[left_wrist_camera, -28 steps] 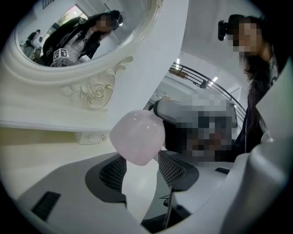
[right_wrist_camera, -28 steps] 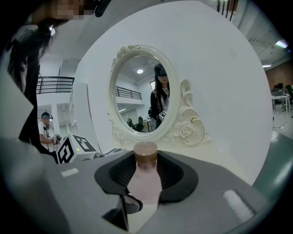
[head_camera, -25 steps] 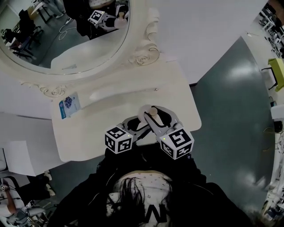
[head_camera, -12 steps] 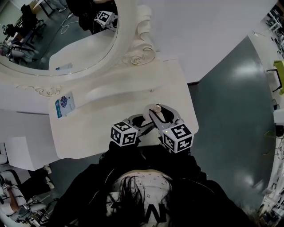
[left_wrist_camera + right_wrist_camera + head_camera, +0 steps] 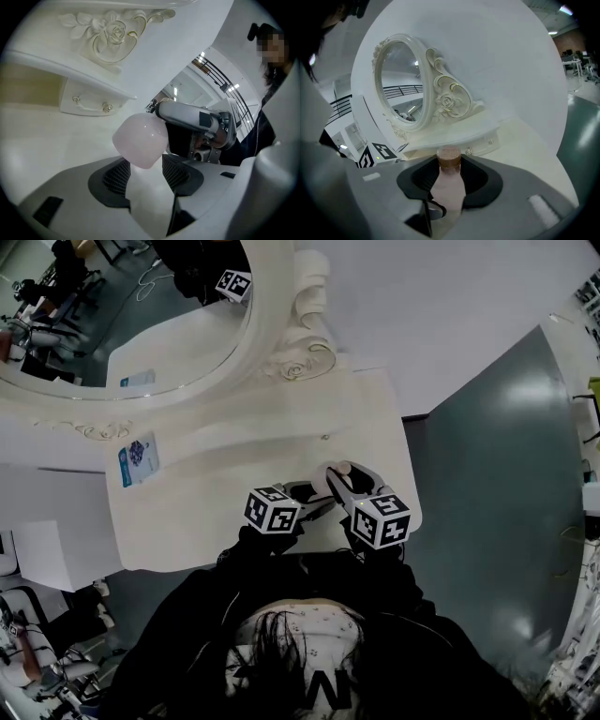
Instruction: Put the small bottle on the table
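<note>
as right tongs (image 5: 450, 180) clasp it, the small bottle (image 5: 448, 192) shows frosted pink.

small bottle (image 5: 448, 190): frosted pinkish, translucent, plastic or glass, can't tell; neck end coppery brown, dull. pink cap (image 5: 140, 139): smooth, soft satin sheen. left gripper (image 5: 142, 161) shell: matt grey plastic; pads (image 5: 114, 176) black, ribbed, rubbery. dressing table (image 5: 216, 512): cream paint, smooth, low sheen. drawer knobs (image 5: 107, 108): shiny metal. floor (image 5: 497, 456): glossy grey-green.
</note>
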`<state>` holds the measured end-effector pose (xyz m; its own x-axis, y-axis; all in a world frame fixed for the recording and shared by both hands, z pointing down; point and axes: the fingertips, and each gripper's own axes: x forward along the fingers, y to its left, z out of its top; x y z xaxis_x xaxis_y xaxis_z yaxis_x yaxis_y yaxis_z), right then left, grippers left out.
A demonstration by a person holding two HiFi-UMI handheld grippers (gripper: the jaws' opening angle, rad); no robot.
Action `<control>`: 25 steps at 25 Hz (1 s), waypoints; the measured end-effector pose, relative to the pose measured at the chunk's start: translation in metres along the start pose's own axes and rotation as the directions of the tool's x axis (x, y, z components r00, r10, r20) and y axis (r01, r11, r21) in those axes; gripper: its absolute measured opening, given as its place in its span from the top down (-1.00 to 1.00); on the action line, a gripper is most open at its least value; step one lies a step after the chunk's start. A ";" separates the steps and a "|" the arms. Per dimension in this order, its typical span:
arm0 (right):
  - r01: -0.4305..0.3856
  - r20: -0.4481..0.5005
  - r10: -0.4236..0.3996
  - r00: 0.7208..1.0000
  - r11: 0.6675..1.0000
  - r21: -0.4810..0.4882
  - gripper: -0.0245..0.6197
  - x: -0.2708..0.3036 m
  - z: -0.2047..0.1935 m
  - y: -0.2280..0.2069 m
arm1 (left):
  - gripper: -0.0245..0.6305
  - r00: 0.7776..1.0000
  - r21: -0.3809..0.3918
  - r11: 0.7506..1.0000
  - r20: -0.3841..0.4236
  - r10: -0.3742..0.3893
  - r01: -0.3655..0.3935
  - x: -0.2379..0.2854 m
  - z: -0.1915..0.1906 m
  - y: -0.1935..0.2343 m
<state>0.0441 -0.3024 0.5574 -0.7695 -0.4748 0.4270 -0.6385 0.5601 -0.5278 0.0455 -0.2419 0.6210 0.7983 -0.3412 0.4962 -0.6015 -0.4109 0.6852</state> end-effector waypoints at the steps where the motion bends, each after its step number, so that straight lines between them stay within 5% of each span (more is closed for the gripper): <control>1: 0.002 -0.004 -0.002 1.000 1.000 0.017 0.46 0.001 -0.002 -0.004 | 0.32 1.000 -0.008 1.000 -0.006 -0.004 0.004 0.002 -0.001 0.001; 11: 0.034 -0.029 -0.032 0.999 0.998 0.052 0.46 0.015 -0.007 -0.026 | 0.32 0.999 -0.086 0.996 0.025 0.042 -0.040 -0.007 -0.008 0.018; 25: 0.101 -0.019 -0.105 0.994 0.986 -0.134 0.46 0.032 0.008 -0.043 | 0.32 0.977 -0.195 0.978 0.182 0.111 -0.075 -0.060 -0.006 0.036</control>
<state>0.0468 -0.3471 0.5885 -0.6986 -0.5179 0.4937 -0.7088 0.5952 -0.3787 -0.0239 -0.2314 0.6185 0.7076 -0.5333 0.4636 -0.6421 -0.2114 0.7369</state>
